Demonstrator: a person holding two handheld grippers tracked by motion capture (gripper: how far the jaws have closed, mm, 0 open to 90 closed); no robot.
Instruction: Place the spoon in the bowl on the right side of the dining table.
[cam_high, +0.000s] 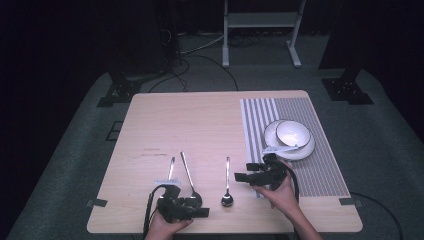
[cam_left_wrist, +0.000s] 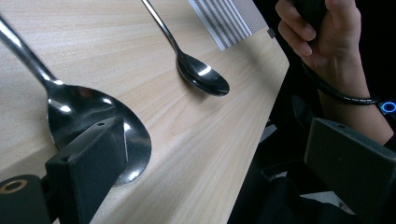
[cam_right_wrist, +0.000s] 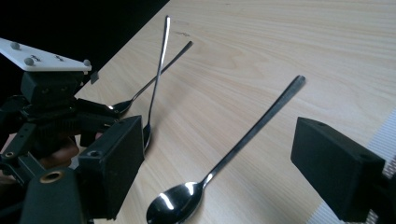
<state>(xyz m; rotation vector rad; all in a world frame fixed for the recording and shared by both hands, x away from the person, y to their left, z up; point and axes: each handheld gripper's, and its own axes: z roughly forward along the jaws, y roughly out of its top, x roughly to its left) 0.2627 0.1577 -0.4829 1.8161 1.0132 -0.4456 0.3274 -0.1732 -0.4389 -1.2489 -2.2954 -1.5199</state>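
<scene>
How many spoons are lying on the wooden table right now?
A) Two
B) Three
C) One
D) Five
B: three spoons lie on the table: a short one at the left, a long one crossing close beside it near the left gripper, and a third lying alone nearer the right gripper.

Pale wood-grain table (cam_high: 200, 125) bearing three shiny silver spoons (cam_high: 227, 182), and, at its right end, a mat (cam_high: 320, 165) striped grey and white: broad stripes on the part nearest the spoons, fine ones farther from them. On the mat, a white bowl (cam_high: 293, 132) on a white plate (cam_high: 305, 150). Both grippers (cam_high: 181, 207) (cam_high: 260, 175) are black, the left topped by a white plate (cam_right_wrist: 42, 58); beyond the table, grey floor (cam_high: 75, 135).
</scene>
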